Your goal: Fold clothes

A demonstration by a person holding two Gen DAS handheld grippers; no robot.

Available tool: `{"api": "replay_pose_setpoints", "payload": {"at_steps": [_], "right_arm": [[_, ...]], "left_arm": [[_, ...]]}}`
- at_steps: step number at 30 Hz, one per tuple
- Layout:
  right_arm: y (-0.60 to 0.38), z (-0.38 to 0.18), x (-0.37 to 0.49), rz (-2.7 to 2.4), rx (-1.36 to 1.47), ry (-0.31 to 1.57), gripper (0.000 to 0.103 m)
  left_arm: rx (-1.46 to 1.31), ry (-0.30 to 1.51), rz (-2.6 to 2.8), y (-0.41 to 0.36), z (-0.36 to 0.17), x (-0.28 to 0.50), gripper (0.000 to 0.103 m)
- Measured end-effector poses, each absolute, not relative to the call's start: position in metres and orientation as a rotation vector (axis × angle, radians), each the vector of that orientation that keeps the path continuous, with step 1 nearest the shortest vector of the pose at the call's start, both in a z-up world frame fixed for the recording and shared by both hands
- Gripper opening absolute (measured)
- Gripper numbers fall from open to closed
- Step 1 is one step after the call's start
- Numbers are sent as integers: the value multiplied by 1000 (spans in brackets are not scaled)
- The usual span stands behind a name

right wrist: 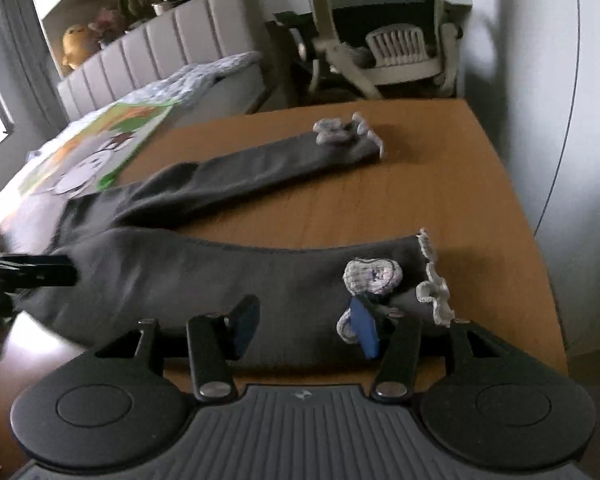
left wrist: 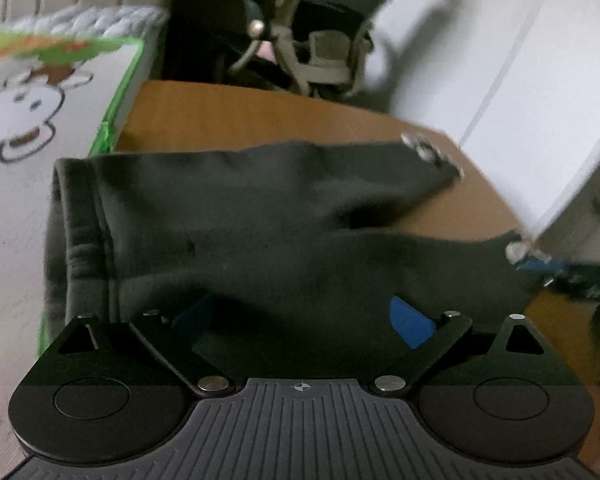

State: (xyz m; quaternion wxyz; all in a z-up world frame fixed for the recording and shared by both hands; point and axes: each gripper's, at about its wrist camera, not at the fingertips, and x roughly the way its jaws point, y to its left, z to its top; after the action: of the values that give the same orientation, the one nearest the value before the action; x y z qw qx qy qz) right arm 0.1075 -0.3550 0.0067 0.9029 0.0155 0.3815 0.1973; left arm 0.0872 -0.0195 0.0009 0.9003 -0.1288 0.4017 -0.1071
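Across the tabletop [right wrist: 440,208] lie dark grey leggings [right wrist: 204,272]; our left tongs [left wrist: 304,320] and right tongs [right wrist: 306,328] both stand apart over the cloth.

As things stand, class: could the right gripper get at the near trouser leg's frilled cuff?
Probably yes. The right gripper is open over the near leg, its frilled cuff just beside one finger, nothing between.

A home bedroom: ahead-left of the tool, a bed with padded headboard [right wrist: 172,40], a plush toy [right wrist: 75,46] on a shelf, and a chair [right wrist: 400,56] beyond the wooden surface [right wrist: 440,200].
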Motion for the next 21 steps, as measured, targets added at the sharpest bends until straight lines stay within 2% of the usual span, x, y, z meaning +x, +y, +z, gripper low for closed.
{"api": "replay_pose_setpoints", "payload": {"at_steps": [3, 6, 8, 9, 10, 17, 21], "right_arm": [[-340, 3, 146, 418, -99, 737, 52], [-336, 14, 177, 447, -94, 718, 54], [-330, 28, 190, 488, -73, 648, 77], [-326, 34, 197, 499, -69, 606, 95], [-321, 37, 205, 511, -60, 580, 99], [-296, 5, 255, 538, -4, 748, 98], [-307, -6, 263, 409, -113, 716, 94]], "left_arm": [[-267, 799, -182, -27, -1, 105, 101], [-197, 758, -122, -44, -5, 115, 103], [-156, 746, -80, -56, -6, 116, 103], [-130, 746, -56, -62, -7, 118, 103], [-100, 749, -35, -68, -7, 118, 103], [-50, 764, 0, -76, -7, 139, 103], [-50, 739, -13, -74, -9, 150, 103]]}}
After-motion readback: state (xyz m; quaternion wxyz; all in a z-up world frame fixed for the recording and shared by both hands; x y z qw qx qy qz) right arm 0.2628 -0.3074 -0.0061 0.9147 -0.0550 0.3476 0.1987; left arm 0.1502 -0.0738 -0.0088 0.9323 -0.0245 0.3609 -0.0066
